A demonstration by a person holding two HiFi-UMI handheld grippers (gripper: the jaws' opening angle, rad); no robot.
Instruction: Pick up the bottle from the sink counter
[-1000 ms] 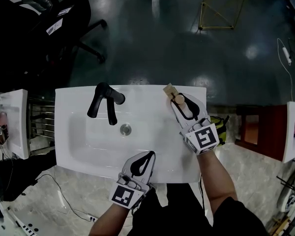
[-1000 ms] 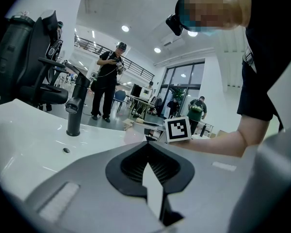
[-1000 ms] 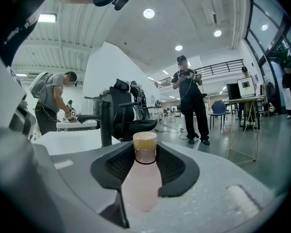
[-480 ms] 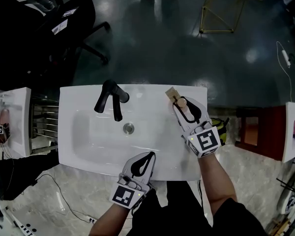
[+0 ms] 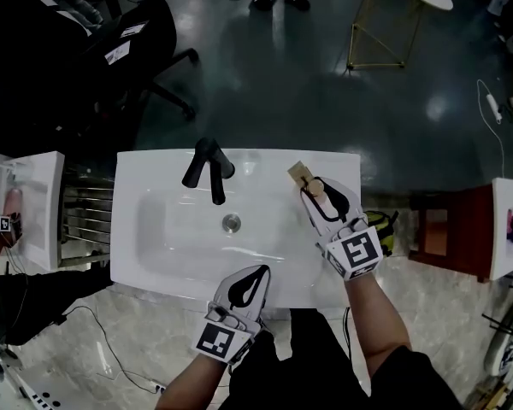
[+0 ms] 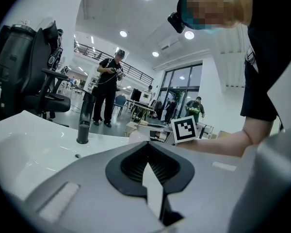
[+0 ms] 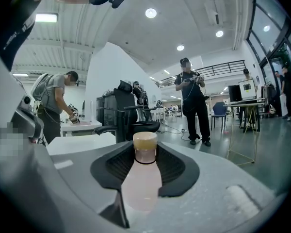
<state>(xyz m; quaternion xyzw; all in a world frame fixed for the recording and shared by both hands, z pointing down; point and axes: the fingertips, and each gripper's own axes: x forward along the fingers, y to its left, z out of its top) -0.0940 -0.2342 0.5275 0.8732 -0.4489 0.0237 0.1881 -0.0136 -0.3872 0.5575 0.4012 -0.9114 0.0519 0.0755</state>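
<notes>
**Head view: bottle in the right jaws**

Shows the right gripper (image 5: 319, 193) at centre right, jaws pressed on the pink bottle (image 5: 315, 186) (tan cap pointing away) at the right end of the white sink desk (image 5: 137, 169). Shows the left gripper (image 5: 258, 272) at bottom centre, jaws together on nothing, at the desk's near rim.

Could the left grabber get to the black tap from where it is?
Probably yes. The left gripper sits at the sink's front edge, with only the open basin between it and the black tap. The right gripper, holding the bottle, is off to one side.
</notes>
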